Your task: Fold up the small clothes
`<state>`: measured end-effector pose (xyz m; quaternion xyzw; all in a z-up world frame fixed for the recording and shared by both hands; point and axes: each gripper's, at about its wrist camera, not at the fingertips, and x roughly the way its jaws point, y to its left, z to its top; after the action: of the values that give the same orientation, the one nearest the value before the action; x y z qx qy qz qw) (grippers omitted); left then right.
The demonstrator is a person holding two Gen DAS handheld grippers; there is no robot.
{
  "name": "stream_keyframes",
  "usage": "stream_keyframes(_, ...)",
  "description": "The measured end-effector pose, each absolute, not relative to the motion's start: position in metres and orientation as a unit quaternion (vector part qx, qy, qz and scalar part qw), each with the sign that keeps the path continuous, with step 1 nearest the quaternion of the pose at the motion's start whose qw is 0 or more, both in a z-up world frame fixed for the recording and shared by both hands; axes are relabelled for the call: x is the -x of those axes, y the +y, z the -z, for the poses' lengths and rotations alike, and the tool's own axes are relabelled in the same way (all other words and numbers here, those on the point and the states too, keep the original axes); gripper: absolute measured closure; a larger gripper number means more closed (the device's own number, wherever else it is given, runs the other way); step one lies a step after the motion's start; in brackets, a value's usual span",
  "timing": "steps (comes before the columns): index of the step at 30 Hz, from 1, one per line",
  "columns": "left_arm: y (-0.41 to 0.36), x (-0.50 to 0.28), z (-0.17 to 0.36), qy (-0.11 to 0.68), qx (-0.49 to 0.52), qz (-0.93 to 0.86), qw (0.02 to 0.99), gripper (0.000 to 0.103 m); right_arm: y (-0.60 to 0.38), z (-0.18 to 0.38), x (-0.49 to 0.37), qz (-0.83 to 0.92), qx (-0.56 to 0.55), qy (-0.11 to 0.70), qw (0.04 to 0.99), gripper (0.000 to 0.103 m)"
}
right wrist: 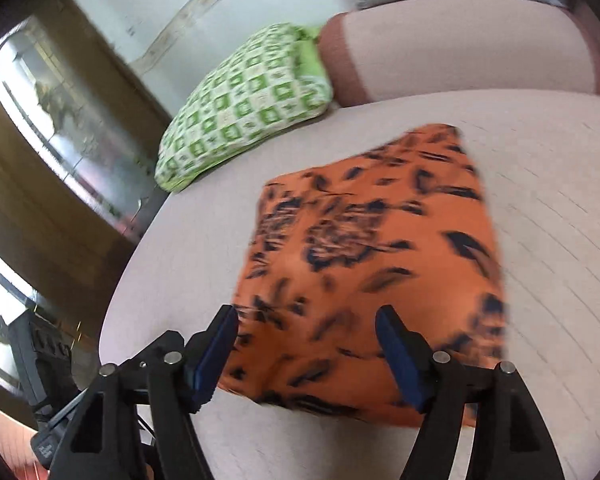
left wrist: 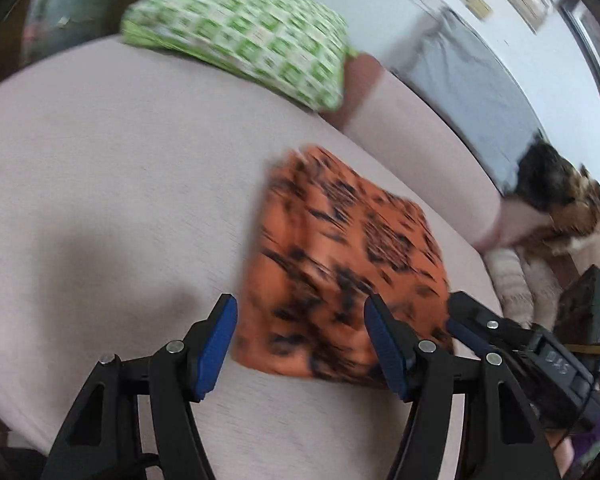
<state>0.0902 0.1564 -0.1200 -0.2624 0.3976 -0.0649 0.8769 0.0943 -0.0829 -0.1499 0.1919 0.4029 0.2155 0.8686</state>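
Note:
An orange cloth with black tiger-like marks (left wrist: 340, 264) lies folded in a rough rectangle on the pale pink sofa seat (left wrist: 112, 184). It also shows in the right wrist view (right wrist: 372, 264). My left gripper (left wrist: 300, 324) is open and empty, hovering over the cloth's near left edge. My right gripper (right wrist: 306, 340) is open and empty, hovering over the cloth's near edge. The right gripper's body shows in the left wrist view (left wrist: 512, 340) beside the cloth's right corner. Both views are motion-blurred.
A green and white checked pillow (left wrist: 240, 36) lies at the back of the seat (right wrist: 236, 108). The sofa armrest (right wrist: 456, 48) rises behind it. A furry brown and black heap (left wrist: 564, 208) and a dark box (left wrist: 588, 312) sit to the right.

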Motion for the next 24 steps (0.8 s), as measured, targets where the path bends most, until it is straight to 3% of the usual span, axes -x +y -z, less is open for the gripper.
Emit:
stream_keyframes(6,0.125,-0.11,0.132,0.436,0.238,0.078,0.864,0.039,-0.107,0.156,-0.087,-0.217,-0.214,0.403,0.863,0.029)
stream_keyframes(7,0.123,-0.118,0.139,0.453,0.243,0.082,0.854,0.075,-0.108,0.158,-0.088,-0.218,-0.215,0.404,0.862,0.029)
stream_keyframes(8,0.124,-0.124,0.146,0.47,0.246,0.084,0.844,0.094,-0.106,0.159,-0.094,-0.219,-0.215,0.405,0.861,0.029)
stream_keyframes(10,0.132,-0.121,0.141,0.455,0.27,0.087,0.844,0.093,-0.107,0.16,-0.097,-0.221,-0.215,0.409,0.859,0.029)
stream_keyframes(14,0.135,-0.083,0.095,0.365,0.223,0.053,0.903,0.094,-0.113,0.152,-0.095,-0.221,-0.216,0.4,0.863,0.029)
stream_keyframes(17,0.134,-0.091,0.132,0.429,0.211,0.025,0.878,0.093,-0.113,0.157,-0.101,-0.215,-0.213,0.41,0.86,0.029)
stream_keyframes(20,0.147,-0.096,0.157,0.464,0.258,0.023,0.847,0.087,-0.106,0.161,-0.108,-0.216,-0.205,0.431,0.852,0.029)
stream_keyframes(21,0.146,-0.095,0.152,0.459,0.253,0.03,0.851,0.083,-0.104,0.158,-0.107,-0.219,-0.197,0.424,0.856,0.029)
stream_keyframes(22,0.143,-0.094,0.146,0.45,0.242,0.033,0.859,0.071,-0.101,0.153,-0.107,-0.225,-0.188,0.416,0.861,0.029)
stream_keyframes(24,0.143,-0.091,0.144,0.447,0.242,0.035,0.86,0.066,-0.098,0.149,-0.112,-0.228,-0.185,0.415,0.861,0.029)
